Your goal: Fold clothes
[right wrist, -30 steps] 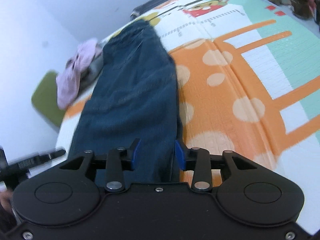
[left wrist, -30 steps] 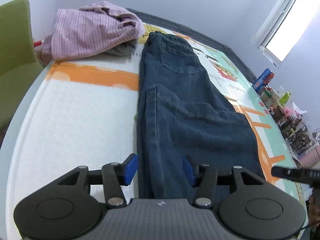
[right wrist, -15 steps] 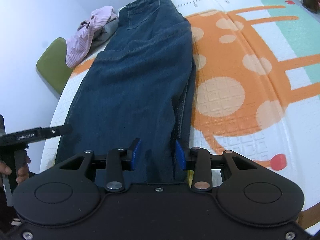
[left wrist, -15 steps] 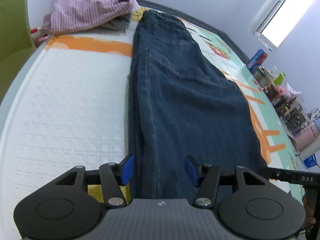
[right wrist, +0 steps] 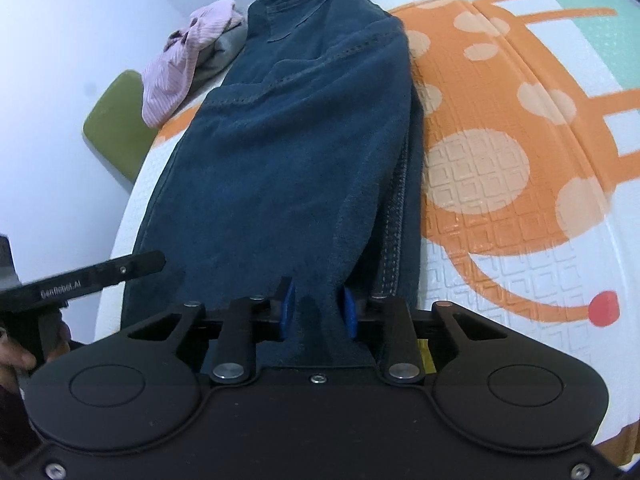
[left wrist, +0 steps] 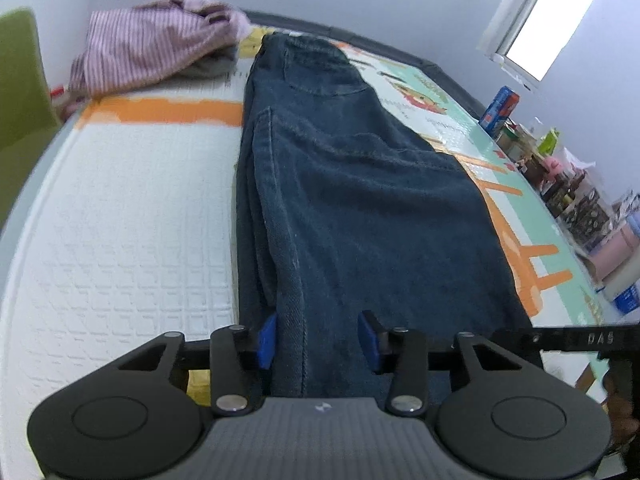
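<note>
The jeans (left wrist: 360, 200) lie lengthwise on the mat (left wrist: 120, 220), folded in half along the leg line, waistband at the top of the frame and hems at the bottom edge, under both grippers.

Left gripper (left wrist: 318, 340): spread, its blue pads straddling the left hem edge. The denim passes between the pads without visible pinch.

Right gripper (right wrist: 318, 312): narrower gap, with a ridge of denim bunched between the pads. It appears to be pinching the hem; full closure cannot be confirmed.

Handling, as judged:
- Denim is heavy, limp and moderately stiff at the seams. It should hold a crease but will sag between two hold points.
- It is not slippery and not fragile; a firm pinch is acceptable.
- Take hold at the two hem corners, through all layers, so the lower leg does not stay behind.
- The stitched side seam (right wrist: 394, 240) at the lower right of the right view gives the thickest, most secure bite.

Edges and room:
- A pink garment (left wrist: 160, 52) sits at the upper left, just beside the waistband. Land the hems short of it.
- Open mat lies left and right of the jeans.
- Jars and boxes (left wrist: 560, 176) line the right edge, well apart from the fold path.
</note>
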A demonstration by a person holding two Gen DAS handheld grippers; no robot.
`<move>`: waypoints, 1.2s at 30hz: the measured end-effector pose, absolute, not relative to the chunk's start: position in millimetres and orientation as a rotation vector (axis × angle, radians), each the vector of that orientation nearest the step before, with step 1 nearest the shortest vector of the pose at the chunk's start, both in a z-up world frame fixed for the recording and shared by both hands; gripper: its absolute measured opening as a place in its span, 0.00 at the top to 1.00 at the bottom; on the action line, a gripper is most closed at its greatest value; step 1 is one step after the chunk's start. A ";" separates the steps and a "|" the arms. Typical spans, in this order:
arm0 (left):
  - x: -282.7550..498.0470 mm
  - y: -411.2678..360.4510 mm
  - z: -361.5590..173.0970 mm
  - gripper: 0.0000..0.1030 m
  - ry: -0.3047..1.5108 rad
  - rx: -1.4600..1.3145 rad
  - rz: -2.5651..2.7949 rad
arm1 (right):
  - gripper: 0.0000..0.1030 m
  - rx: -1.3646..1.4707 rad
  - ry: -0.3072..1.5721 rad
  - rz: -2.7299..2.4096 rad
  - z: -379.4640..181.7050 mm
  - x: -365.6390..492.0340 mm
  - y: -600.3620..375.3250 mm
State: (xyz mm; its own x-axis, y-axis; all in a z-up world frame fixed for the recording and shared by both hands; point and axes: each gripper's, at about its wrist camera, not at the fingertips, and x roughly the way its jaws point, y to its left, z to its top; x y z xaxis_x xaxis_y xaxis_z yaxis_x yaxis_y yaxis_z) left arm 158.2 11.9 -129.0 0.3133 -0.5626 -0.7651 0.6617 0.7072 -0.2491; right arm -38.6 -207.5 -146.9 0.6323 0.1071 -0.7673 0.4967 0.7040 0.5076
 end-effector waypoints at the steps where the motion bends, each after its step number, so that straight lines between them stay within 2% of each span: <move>1: 155.1 10.8 -127.2 0.57 0.939 0.138 -0.807 | 0.76 0.791 0.875 -0.253 -147.5 -40.3 -209.2; 6: 142.5 2.6 -122.1 0.54 0.870 0.230 -0.826 | 0.76 0.820 0.873 -0.259 -149.6 -45.3 -213.6; 18: 169.7 9.3 -141.1 0.53 0.983 0.142 -0.765 | 0.76 0.821 0.865 -0.286 -152.3 -42.9 -216.8; 27: 173.4 -0.8 -142.9 0.53 0.990 0.134 -0.816 | 0.76 0.822 0.862 -0.283 -154.4 -32.6 -220.7; 33: 166.2 -3.5 -127.9 0.53 0.906 0.157 -0.848 | 0.76 0.823 0.864 -0.282 -155.4 -29.9 -221.2; 36: 167.2 -9.5 -132.6 0.53 0.923 0.194 -0.841 | 0.76 0.827 0.863 -0.282 -156.2 -30.1 -221.7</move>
